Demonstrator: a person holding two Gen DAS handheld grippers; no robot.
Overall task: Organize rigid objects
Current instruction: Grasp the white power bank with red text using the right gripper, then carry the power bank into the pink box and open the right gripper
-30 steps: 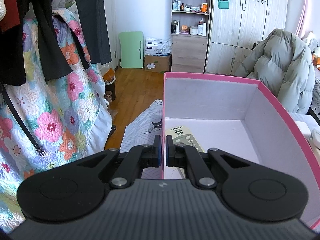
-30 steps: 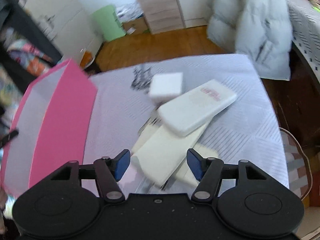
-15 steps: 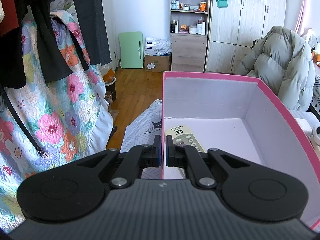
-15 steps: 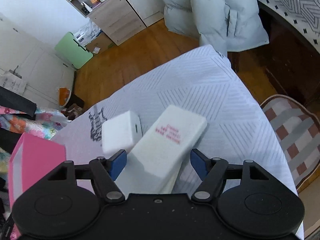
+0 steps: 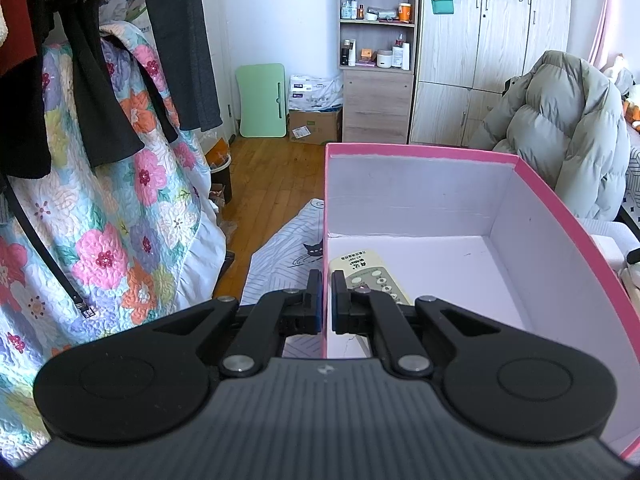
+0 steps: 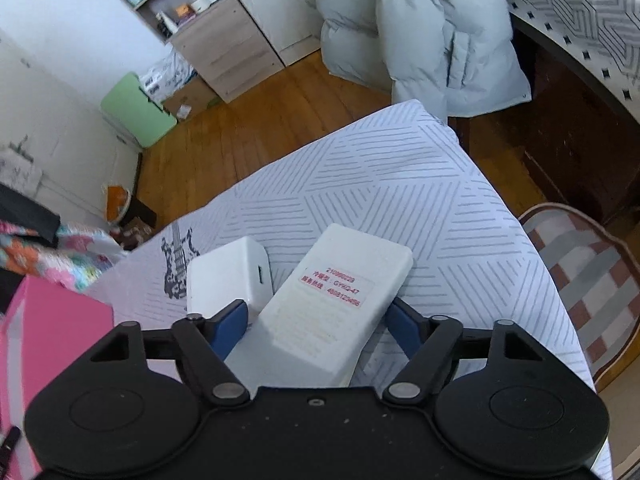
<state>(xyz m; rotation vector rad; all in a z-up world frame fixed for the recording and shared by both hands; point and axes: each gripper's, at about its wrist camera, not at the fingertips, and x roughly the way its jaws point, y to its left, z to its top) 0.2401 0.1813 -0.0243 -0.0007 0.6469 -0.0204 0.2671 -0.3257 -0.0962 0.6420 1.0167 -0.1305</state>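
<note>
In the left wrist view, my left gripper (image 5: 327, 308) is shut on the left wall of the pink box (image 5: 560, 216), one finger inside and one outside. A beige remote (image 5: 372, 276) lies on the box's white floor just past the fingers. In the right wrist view, my right gripper (image 6: 316, 324) is open and tilted down over a white remote (image 6: 340, 304) that lies face down with a red-lettered label. The remote sits between the blue pads (image 6: 230, 320) with a little room on each side. A white adapter block (image 6: 228, 272) lies to its left. Another white slab (image 6: 244, 360) shows beneath the remote.
The objects rest on a striped white cloth (image 6: 400, 184) whose far and right edges drop to a wooden floor. A pink box corner (image 6: 52, 340) is at the left. A grey puffer coat (image 6: 420, 40), a floral quilt (image 5: 112, 208) and a checked rug (image 6: 580, 272) surround the spot.
My right gripper has come down and closer over the pile and rolled, so the top white remote now lies between its fingers. The left gripper stayed clamped on the box wall.
</note>
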